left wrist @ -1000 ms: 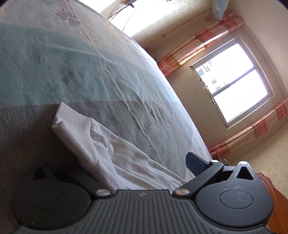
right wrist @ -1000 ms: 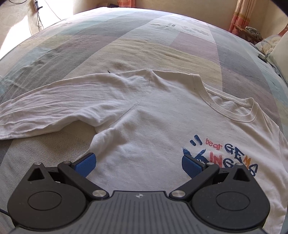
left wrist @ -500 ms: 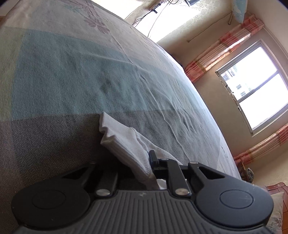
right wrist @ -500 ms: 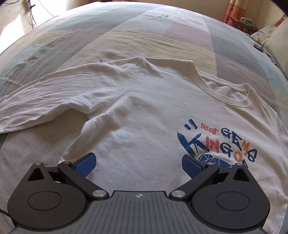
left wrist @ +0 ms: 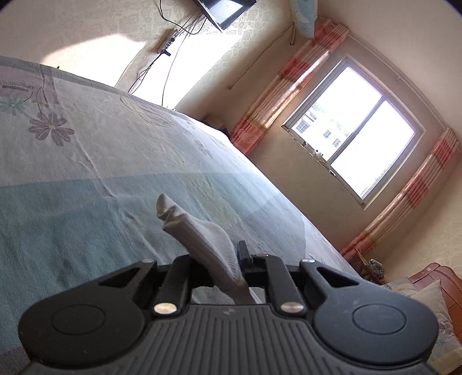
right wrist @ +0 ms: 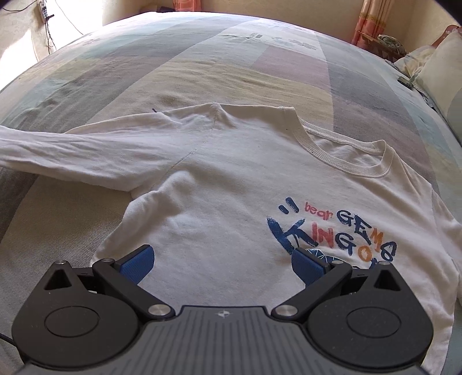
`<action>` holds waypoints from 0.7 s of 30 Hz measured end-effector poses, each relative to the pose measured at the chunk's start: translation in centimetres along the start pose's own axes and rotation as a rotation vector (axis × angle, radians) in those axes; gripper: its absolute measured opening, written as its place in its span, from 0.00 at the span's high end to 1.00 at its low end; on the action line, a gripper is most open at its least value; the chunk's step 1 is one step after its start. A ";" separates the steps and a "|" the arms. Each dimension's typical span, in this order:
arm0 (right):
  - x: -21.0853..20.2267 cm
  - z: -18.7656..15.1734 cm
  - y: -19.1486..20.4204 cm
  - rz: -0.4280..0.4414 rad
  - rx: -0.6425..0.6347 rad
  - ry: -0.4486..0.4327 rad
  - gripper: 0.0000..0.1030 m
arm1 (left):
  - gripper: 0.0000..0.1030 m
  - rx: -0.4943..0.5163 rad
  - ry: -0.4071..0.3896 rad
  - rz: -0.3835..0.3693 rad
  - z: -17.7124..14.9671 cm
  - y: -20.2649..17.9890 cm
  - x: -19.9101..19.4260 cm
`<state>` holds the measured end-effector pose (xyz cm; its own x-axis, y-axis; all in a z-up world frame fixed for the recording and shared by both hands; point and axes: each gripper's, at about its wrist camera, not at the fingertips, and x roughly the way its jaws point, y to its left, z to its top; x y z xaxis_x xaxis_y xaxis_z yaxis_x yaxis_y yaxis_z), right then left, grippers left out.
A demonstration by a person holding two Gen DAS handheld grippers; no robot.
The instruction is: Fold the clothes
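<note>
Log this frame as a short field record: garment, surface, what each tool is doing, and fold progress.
garment: white long-sleeved shirt with a printed logo, lying flat, front up
surface: patchwork bedspread
left tool: shut on the sleeve cuff, which is raised off the bed
right tool: open, hovering over the shirt's chest, gripping nothing
sleeve: stretched out to the side, not yet folded over the body
fold progress: no fold visible

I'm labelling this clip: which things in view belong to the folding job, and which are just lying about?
Job:
white long-sleeved shirt
its sleeve cuff, pinched in the left tool
right tool, open over the shirt

Lying about:
pillow
curtains
wall screen
</note>
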<state>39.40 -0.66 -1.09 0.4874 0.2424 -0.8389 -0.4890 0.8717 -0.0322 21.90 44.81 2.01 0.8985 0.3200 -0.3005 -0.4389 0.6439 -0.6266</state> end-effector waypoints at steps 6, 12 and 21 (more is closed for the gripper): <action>0.0 0.3 0.3 0.001 -0.010 -0.004 0.00 | 0.89 0.136 -0.057 -0.108 2.7 -2.6 2.1; -0.1 0.0 0.5 0.002 -0.019 0.001 0.00 | 0.89 0.111 -0.006 -0.033 0.8 0.3 1.9; 0.2 0.5 0.2 -0.001 -0.006 0.008 0.00 | 0.77 0.019 0.129 0.277 -1.7 7.3 -0.2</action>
<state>39.79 -0.16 -0.99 0.4816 0.2384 -0.8433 -0.4934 0.8690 -0.0361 18.52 48.23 -3.71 0.7376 0.3955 -0.5473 -0.6663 0.5578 -0.4949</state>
